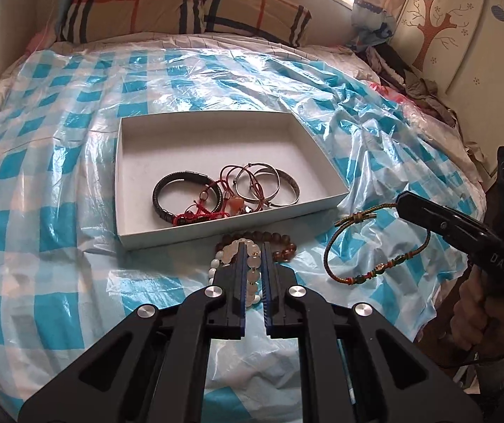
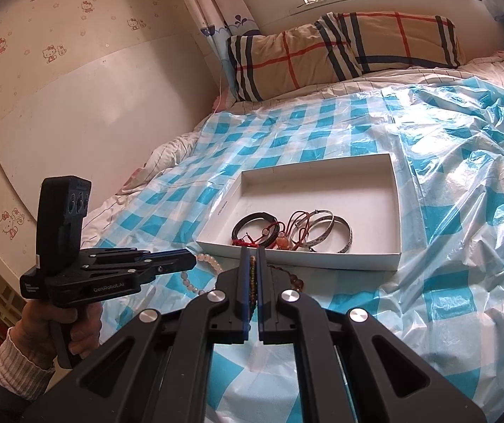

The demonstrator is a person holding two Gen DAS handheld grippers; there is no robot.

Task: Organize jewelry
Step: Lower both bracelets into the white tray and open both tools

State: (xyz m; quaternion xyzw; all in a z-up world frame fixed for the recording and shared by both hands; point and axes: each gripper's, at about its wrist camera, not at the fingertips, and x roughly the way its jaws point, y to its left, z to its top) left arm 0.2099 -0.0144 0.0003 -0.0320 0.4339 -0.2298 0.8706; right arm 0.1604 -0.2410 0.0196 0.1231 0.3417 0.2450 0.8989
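Note:
A shallow white box lies on the bed. It holds a black bracelet, red cord bracelets and silver bangles. My left gripper sits just in front of the box, shut on a pale bead bracelet. A brown bead bracelet lies under and behind it on the sheet. My right gripper, to the right of the box's near corner, is shut on a green braided cord bracelet that hangs in a loop.
A crinkled blue-and-white checked plastic sheet covers the bed. Plaid pillows lie at the head under the window. A wall runs along the left; clothes pile up at the far right. A person's hand grips each handle.

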